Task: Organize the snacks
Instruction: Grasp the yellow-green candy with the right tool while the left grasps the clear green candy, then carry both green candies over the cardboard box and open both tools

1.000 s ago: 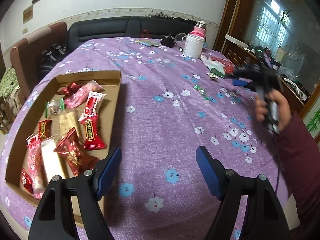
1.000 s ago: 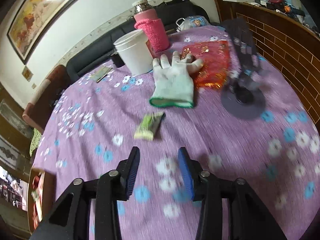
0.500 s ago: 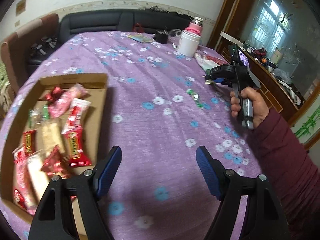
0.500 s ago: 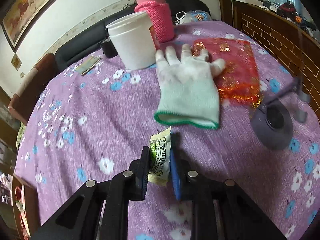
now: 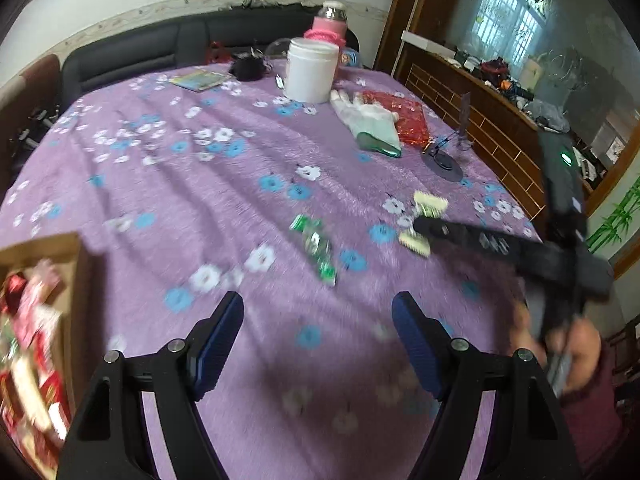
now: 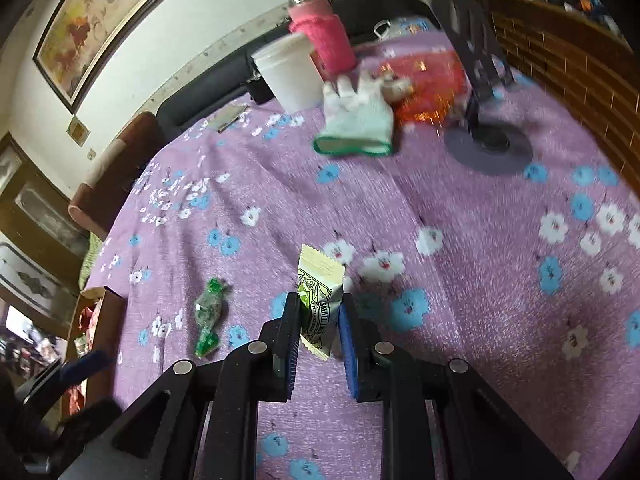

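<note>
Since a second ago the left gripper (image 5: 318, 344) has swung right across the table, so the cardboard box (image 5: 78, 264) of snacks is now just a sliver at the left edge of its view, and the right gripper has clamped the packet it was only hovering near.

Left wrist view: jaws stand wide with nothing between them, over bare purple floral tablecloth (image 5: 224, 184). Just beyond them lies a green twist-wrapped candy (image 5: 316, 246). To its right the right gripper (image 5: 420, 226) reaches in from the right side, pinching a pale yellow-green snack packet (image 5: 426, 220). The person's hand (image 5: 560, 344) on its handle is blurred. Far side of the table has a white tub (image 5: 311, 70), a pink-sleeved bottle (image 5: 328, 26), a white glove (image 5: 370, 122) and a red bag (image 5: 402, 114).

Right wrist view: jaws narrow, pads pressed on both sides of the packet (image 6: 318, 300), which stands upright between them. The green candy (image 6: 208, 316) lies on the cloth just left. The box corner (image 6: 106, 300) shows further left. Glove (image 6: 356, 120), tub (image 6: 286, 72) and bottle (image 6: 320, 36) sit far off, with a round grey stand base (image 6: 488, 146) to their right.
</note>
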